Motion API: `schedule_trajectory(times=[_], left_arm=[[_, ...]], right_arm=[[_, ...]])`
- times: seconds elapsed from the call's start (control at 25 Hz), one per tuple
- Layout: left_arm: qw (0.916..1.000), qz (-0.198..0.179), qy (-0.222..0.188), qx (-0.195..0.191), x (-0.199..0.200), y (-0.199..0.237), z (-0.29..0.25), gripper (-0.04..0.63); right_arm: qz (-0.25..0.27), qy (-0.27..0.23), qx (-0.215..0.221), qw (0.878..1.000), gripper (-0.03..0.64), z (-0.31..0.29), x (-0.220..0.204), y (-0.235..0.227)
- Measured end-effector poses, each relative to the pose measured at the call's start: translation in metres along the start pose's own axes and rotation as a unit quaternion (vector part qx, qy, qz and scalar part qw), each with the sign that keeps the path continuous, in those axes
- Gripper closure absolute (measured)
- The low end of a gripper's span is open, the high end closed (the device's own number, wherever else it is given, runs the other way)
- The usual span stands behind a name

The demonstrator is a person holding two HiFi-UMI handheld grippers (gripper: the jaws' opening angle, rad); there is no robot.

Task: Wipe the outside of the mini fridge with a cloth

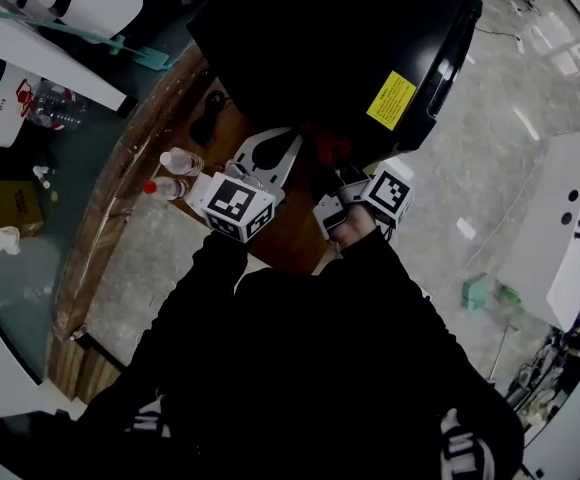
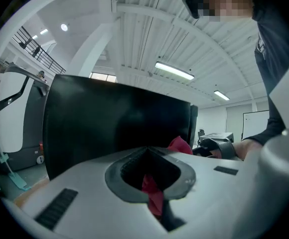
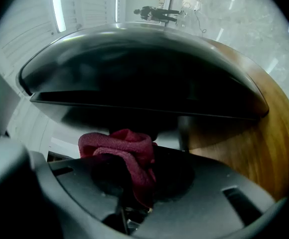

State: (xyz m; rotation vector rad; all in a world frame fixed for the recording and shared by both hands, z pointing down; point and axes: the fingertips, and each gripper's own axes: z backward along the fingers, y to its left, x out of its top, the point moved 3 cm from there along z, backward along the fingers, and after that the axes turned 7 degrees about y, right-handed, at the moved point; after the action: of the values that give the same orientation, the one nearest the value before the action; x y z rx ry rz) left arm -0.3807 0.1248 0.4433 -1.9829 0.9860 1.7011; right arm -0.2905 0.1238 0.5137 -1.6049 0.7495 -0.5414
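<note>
The black mini fridge (image 1: 320, 38) stands on a round wooden table (image 1: 120, 218), a yellow label (image 1: 391, 99) on its side. A red cloth (image 1: 326, 149) is bunched against the fridge's near face, between my two grippers. My left gripper (image 1: 270, 156) is shut, with a strip of the red cloth (image 2: 152, 193) pinched in its jaws; the fridge (image 2: 114, 128) rises dark just ahead. My right gripper (image 1: 342, 168) is shut on a wad of the same cloth (image 3: 127, 156), close under the fridge's (image 3: 134, 68) glossy wall.
Two small bottles (image 1: 175, 163) lie on the table left of my left gripper, and a black cable (image 1: 210, 118) lies beside the fridge. A white machine (image 1: 560, 228) stands on the floor at right, a cardboard box (image 1: 10, 206) at left.
</note>
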Motion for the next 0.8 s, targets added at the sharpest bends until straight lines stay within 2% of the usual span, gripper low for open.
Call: schedule_trajectory(times=[0.28,0.44,0.56,0.8], left_arm=[[0.9982,0.017,0.054,0.017,-0.075,0.017,-0.022,0.591],[0.9966,0.008,0.080,0.018,-0.112,0.020,-0.036,0.591],[0.9931,0.007,0.114,0.027,-0.147,0.023,-0.047,0.591],[0.9824,0.042,0.179,0.034,-0.214,0.030,-0.064,0.591]], right_arm=[[-0.030,0.019,-0.031,0.999,0.522,-0.020,-0.005,-0.068],[-0.042,0.028,-0.063,0.997,0.523,-0.025,-0.005,-0.109],[-0.050,0.033,-0.091,0.994,0.523,-0.028,-0.006,-0.145],[-0.070,0.032,-0.161,0.984,0.526,-0.023,-0.010,-0.229]])
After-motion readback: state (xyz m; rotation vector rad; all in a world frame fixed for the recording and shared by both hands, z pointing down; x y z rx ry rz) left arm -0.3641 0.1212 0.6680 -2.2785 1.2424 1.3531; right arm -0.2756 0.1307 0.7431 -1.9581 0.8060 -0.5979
